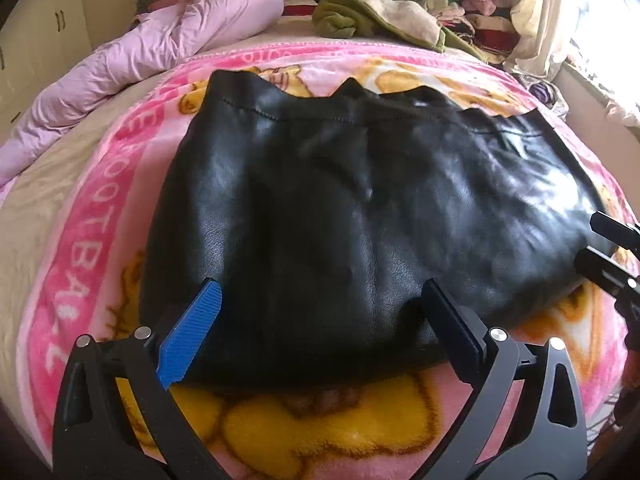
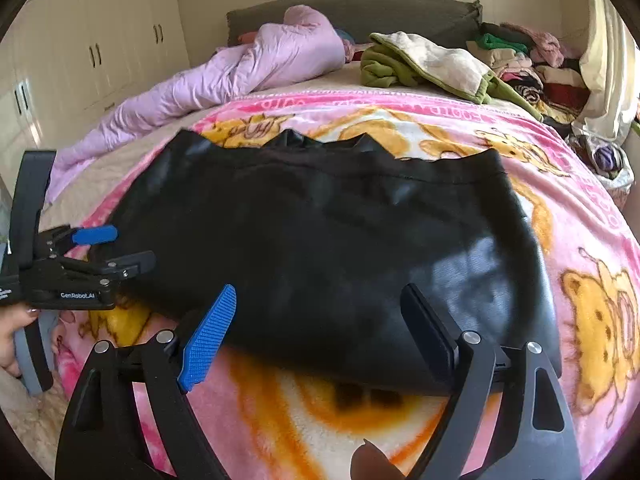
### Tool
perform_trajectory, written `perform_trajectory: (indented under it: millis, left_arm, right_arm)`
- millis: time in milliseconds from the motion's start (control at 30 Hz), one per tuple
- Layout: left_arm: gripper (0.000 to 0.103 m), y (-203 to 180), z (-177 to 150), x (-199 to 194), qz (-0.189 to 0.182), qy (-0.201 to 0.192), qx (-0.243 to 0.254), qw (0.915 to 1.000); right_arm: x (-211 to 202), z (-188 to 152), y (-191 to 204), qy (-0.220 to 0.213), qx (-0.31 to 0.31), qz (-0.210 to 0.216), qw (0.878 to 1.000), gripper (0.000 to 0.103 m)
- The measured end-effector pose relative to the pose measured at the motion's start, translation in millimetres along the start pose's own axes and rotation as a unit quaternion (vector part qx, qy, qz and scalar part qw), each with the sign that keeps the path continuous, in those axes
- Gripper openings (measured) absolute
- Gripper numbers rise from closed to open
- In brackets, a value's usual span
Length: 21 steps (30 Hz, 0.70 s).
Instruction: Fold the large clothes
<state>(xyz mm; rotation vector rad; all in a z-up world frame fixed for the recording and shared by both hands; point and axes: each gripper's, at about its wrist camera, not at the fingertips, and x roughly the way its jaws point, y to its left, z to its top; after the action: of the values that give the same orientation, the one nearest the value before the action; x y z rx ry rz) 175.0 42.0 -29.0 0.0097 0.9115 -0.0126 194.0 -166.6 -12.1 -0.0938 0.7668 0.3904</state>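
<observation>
A black leather-like garment lies folded and flat on a pink cartoon blanket on the bed. My left gripper hovers at the garment's near edge, open wide, its blue pad and black finger clear of the fabric. From the right wrist view the left gripper shows at the garment's left side, held by a hand. My right gripper is open over the near right part of the garment with nothing held. Its fingers show at the right edge of the left wrist view.
A crumpled lilac duvet lies at the bed's far left. A green and cream garment and a stack of folded clothes sit at the far right by the headboard. White wardrobes line the left wall.
</observation>
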Motion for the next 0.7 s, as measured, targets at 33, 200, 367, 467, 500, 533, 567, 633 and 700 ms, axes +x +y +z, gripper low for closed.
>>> perform_trajectory:
  millis: [33,200,367,467,500,533,567,633,700]
  left_arm:
    - [0.094,1.9,-1.1,1.9,-0.004,0.001,-0.004,1.0]
    - [0.094,7.5,-5.7,2.1,-0.021,-0.004,-0.02,0.9996]
    - [0.094,8.1,-6.6,-2.9,-0.024,-0.015,-0.023,0.9994]
    - [0.094,10.9,-6.9,-7.8,-0.028,-0.021,-0.032,0.9989]
    - [0.094,12.6,-6.1,-10.4,-0.03,-0.025,-0.036,0.9986]
    - [0.094,13.7,-6.3,-12.1,-0.031,-0.027,-0.039,0.9984]
    - [0.094,14.9,-6.3,-14.1,-0.032,-0.03,-0.042,0.9982]
    - [0.094,17.9,-6.7,-18.2,-0.03,-0.036,-0.051,0.9976]
    - [0.094,22.9,-6.9,-21.1,-0.028,-0.041,-0.063,0.9968]
  right_arm:
    - [7.6,-2.8,1.1,0.02,0.002,-0.008,1.0,0.083]
    - [24.0,-11.7,-4.5,0.052,0.021,-0.007,0.998,0.082]
    - [22.9,-16.3,-9.1,0.046,0.036,0.006,0.998,0.082]
    - [21.6,-18.0,-7.1,0.041,0.038,0.002,0.998,0.082]
    - [19.3,-17.2,-6.5,0.038,0.039,0.0,0.999,0.082]
    - [15.1,-17.1,-5.5,0.031,0.041,0.002,0.999,0.084]
    - [11.6,-17.5,-4.2,0.028,0.042,0.007,0.999,0.083]
    - [4.4,-18.9,-0.7,0.02,0.043,0.016,0.999,0.083]
    - [-0.8,-20.3,3.4,0.014,0.043,0.022,0.999,0.084]
